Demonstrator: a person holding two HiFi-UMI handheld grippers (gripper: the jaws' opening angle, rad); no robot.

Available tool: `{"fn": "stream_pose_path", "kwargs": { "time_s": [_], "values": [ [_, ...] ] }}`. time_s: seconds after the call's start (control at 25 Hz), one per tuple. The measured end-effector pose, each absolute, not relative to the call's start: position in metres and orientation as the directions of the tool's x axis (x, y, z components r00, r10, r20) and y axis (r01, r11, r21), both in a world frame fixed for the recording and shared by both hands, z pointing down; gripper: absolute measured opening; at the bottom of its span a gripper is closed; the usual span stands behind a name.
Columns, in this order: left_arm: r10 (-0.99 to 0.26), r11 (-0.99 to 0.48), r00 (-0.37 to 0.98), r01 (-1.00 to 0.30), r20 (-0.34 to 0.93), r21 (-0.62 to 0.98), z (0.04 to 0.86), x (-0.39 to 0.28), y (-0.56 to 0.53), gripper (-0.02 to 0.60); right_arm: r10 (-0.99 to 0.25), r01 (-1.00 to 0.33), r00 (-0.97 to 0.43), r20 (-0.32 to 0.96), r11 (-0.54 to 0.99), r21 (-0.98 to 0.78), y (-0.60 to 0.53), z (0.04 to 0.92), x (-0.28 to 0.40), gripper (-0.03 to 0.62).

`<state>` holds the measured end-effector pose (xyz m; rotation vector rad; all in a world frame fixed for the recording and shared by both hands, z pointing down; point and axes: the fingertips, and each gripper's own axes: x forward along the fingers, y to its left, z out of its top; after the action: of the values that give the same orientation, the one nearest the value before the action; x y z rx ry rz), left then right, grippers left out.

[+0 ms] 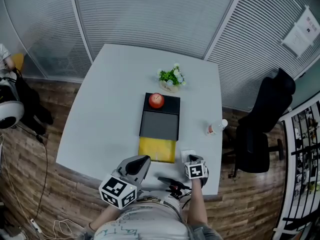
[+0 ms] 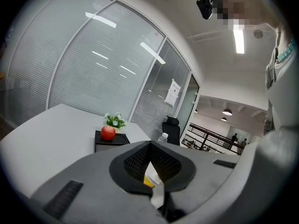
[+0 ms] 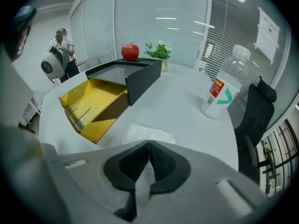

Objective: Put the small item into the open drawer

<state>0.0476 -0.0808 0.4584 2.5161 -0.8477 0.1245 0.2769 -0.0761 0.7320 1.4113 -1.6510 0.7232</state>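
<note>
Table smooth, matt; drawer glossy; bottle clear plastic; floor wood.

Right gripper at bottom centre, dark grey jaws closed together. Clear, crinkled plastic packet lies flat on the white tabletop, its near edge at the jaw tips; can't tell if it is pinched. Open yellow drawer at left, pulled out of a black box cabinet. Red apple on the cabinet top, small green plant with white flowers just right of it. Clear plastic water bottle with red label stands tilted in frame at right. Black office chair at the right edge. Person stands upper left.
</note>
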Motion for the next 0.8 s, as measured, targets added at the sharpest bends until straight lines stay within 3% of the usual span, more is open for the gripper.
{"fn": "stream_pose_path", "kwargs": {
  "time_s": [0.8],
  "values": [
    [-0.447,-0.754,0.866,-0.500,0.225,0.426,0.463,0.072,-0.085,-0.003,-0.591,-0.977,-0.002,0.807,0.172,0.123,-0.077,0.625,0.287,0.005]
  ]
}}
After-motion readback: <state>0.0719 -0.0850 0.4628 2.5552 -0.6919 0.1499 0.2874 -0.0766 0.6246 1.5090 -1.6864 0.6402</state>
